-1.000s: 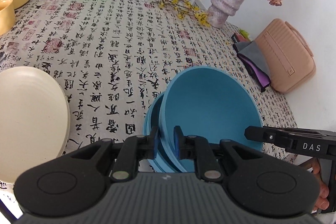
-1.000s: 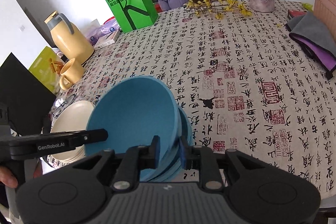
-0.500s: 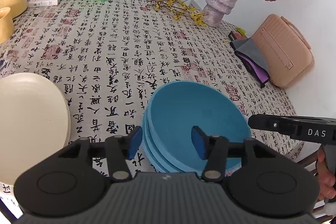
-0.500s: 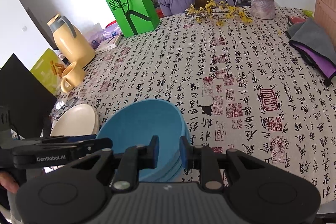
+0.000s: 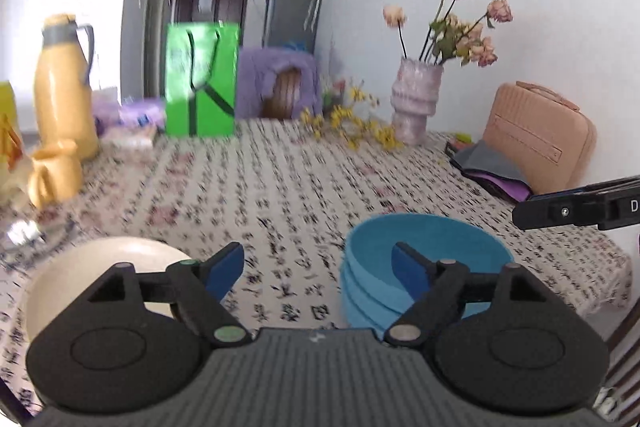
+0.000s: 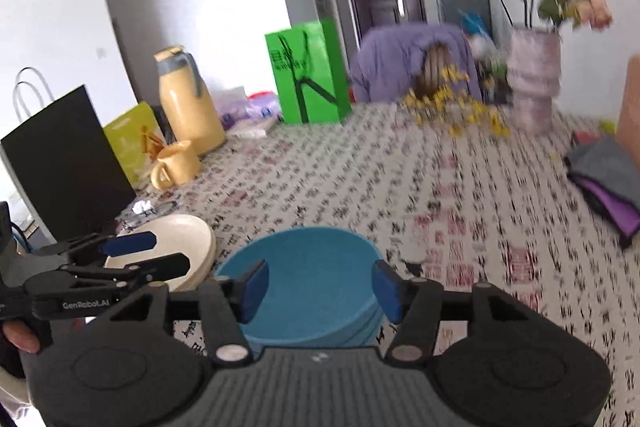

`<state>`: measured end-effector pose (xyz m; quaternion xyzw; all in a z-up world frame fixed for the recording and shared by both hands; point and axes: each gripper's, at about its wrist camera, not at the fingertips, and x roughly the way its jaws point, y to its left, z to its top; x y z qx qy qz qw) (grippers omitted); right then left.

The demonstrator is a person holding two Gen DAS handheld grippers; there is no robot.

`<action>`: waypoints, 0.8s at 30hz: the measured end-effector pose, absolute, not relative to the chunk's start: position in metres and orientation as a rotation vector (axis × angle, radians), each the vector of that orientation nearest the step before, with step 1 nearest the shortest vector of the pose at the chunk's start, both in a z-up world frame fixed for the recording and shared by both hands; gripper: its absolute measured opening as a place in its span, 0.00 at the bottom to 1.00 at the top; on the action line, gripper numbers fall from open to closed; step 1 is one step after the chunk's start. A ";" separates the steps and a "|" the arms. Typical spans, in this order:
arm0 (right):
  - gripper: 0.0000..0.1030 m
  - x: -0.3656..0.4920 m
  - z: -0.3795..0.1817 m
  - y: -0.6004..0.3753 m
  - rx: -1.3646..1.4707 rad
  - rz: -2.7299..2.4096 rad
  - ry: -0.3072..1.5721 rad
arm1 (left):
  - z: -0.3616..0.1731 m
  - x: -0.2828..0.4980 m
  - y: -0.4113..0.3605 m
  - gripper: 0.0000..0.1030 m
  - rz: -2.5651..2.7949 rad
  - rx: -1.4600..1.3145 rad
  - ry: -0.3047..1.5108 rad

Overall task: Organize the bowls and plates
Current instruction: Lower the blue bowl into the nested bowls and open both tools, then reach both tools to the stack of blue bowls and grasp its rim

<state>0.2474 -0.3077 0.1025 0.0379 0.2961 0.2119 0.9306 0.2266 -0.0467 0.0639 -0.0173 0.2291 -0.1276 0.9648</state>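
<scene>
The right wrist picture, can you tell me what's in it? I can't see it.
A stack of blue bowls sits on a table with a calligraphy-print tablecloth, just past the right gripper, whose jaws are open. The left gripper, also open, hovers by the cream plates to the left.

1. On your left hand-held gripper (image 6: 132, 253), seen from the right wrist view, the side bar reads "GenRobot.AI".
2. On your right hand-held gripper (image 5: 576, 209), at the left wrist view's edge, only a "D" shows.
3. The tablecloth (image 6: 460, 187) and green bag (image 6: 306, 75) carry characters too blurred to read.
</scene>
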 end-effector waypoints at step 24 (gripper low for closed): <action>0.86 0.118 0.052 -0.293 0.160 0.268 0.216 | 0.041 0.102 0.006 1.00 -0.152 -0.030 0.251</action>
